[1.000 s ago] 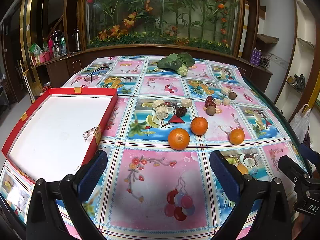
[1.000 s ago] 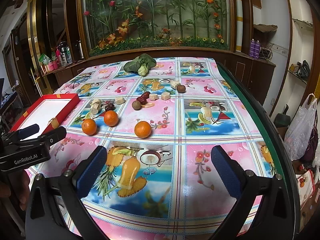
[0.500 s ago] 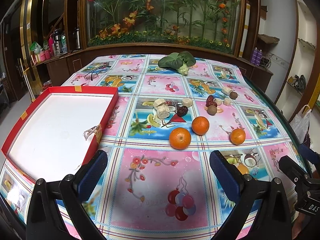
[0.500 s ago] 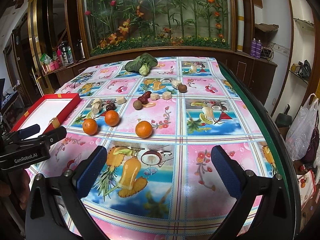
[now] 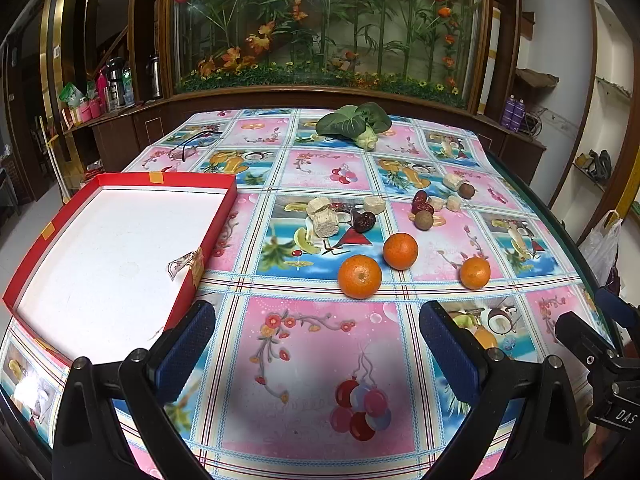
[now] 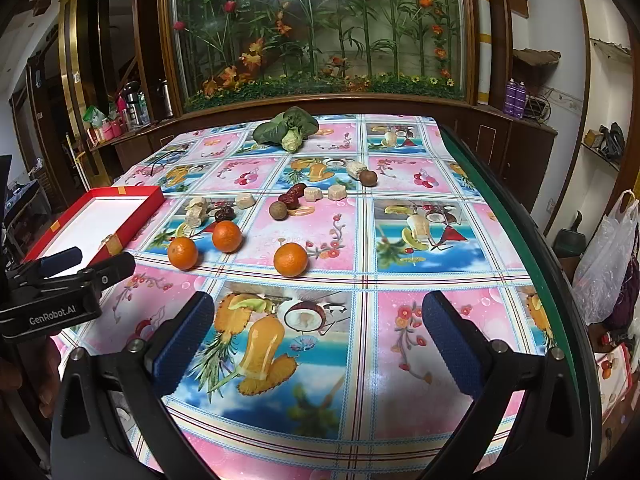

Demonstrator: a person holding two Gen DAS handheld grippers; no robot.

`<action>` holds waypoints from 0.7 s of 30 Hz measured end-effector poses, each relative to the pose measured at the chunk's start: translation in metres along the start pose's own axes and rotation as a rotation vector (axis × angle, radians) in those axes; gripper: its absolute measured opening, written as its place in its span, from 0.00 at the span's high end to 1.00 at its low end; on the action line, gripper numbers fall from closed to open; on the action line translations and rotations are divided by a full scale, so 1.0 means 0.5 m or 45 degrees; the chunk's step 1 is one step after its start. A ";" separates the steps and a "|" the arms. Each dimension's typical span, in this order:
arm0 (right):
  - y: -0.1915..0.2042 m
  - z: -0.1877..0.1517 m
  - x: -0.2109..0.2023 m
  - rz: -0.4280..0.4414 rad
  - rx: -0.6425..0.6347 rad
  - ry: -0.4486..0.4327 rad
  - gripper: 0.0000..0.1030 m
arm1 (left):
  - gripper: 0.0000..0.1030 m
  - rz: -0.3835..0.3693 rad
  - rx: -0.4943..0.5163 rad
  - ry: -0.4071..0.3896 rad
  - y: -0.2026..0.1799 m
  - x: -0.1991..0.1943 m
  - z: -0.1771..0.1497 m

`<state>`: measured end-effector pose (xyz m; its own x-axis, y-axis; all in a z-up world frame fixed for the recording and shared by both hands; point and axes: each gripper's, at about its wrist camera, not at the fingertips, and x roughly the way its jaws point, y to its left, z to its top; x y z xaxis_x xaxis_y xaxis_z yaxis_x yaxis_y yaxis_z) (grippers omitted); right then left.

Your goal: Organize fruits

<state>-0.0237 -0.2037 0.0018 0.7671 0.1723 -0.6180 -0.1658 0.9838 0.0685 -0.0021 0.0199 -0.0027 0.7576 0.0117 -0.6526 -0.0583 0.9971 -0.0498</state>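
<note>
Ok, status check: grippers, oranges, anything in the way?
Left gripper and right gripper open, empty. Three oranges on table, red box empty. Path clear.

The right wrist view showed white lettering, "GenRobot.AI", printed on the black plastic body of the left gripper, low at the frame's left edge. The left wrist view showed white letters "DAS" on the black plastic body of the right gripper, cut off by the frame's right edge. Nothing else was legible.
</note>
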 end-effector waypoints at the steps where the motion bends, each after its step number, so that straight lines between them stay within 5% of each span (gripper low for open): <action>1: 0.000 0.000 0.000 0.000 0.003 0.001 0.00 | 0.01 0.001 -0.002 0.000 0.000 0.000 0.000; 16: 0.022 0.016 0.066 0.080 -0.075 0.086 0.01 | 0.05 0.024 -0.056 0.029 0.045 0.011 0.002; 18: 0.025 0.027 0.094 0.114 -0.070 0.124 0.06 | 0.08 0.015 -0.058 0.043 0.048 0.016 0.003; 21: 0.036 0.042 0.141 0.144 -0.074 0.194 0.26 | 0.10 0.017 -0.053 0.057 0.047 0.026 0.003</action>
<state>0.0406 -0.1728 -0.0241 0.6396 0.2681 -0.7204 -0.2846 0.9532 0.1020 0.0073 0.0438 -0.0110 0.7269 0.0205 -0.6864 -0.0959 0.9928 -0.0718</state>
